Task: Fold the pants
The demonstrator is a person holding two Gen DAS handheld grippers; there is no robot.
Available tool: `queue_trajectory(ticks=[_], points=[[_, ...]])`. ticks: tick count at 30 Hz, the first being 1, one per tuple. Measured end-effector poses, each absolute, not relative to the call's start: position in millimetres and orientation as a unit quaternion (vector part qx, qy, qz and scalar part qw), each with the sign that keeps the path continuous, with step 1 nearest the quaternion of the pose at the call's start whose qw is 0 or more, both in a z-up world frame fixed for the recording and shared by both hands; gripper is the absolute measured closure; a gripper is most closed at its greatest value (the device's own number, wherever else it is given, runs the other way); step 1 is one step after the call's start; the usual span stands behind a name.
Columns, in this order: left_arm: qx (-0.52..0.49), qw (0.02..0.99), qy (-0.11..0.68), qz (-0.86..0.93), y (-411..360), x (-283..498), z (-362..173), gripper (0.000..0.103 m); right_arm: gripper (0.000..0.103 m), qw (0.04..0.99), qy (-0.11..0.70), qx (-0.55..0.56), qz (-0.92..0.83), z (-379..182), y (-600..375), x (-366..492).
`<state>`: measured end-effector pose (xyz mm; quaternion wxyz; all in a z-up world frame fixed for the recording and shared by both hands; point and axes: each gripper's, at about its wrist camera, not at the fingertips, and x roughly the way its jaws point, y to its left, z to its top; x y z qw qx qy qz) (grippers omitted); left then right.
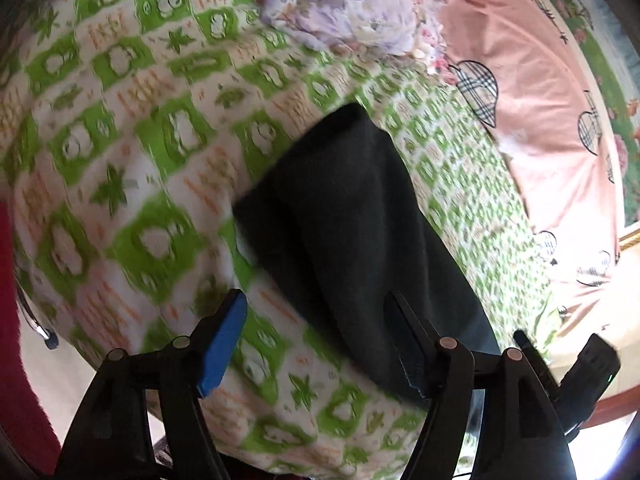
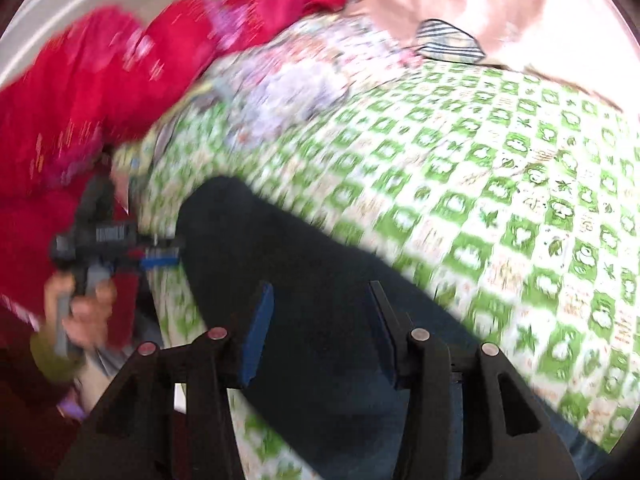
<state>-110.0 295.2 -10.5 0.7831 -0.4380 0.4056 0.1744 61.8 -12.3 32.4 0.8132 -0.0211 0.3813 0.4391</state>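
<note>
Dark pants (image 1: 352, 216) flat on green-checked bedspread (image 1: 132, 128) (no containers); left gripper (image 1: 316, 344) released; right gripper (image 2: 320, 332) released above them

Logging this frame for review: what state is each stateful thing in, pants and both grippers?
pants: dark, folded into a long strip, lying flat on the green checked bedspread, held by neither gripper.
left gripper: open, pads off the cloth.
right gripper: open, above the pants, not gripping.
</note>
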Motion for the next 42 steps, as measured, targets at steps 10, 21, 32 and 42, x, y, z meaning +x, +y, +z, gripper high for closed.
queue_trajectory(ticks=[10,21,32,42], points=[[-0.428,0.789,0.405,0.172,318,-102,-23,0.04,0.055,0.768,0.476,-0.031,0.427,-8,35,134],[-0.38,0.814,0.405,0.17,313,-75,-29,0.047,0.061,0.72,0.512,-0.084,0.46,-34,53,134],[-0.32,0.878,0.333,0.125,296,-90,29,0.085,0.093,0.845,0.314,-0.191,0.389,45,43,52],[-0.266,0.895,0.334,0.125,300,-65,37,0.085,0.094,0.871,0.294,-0.217,0.327,24,62,83]])
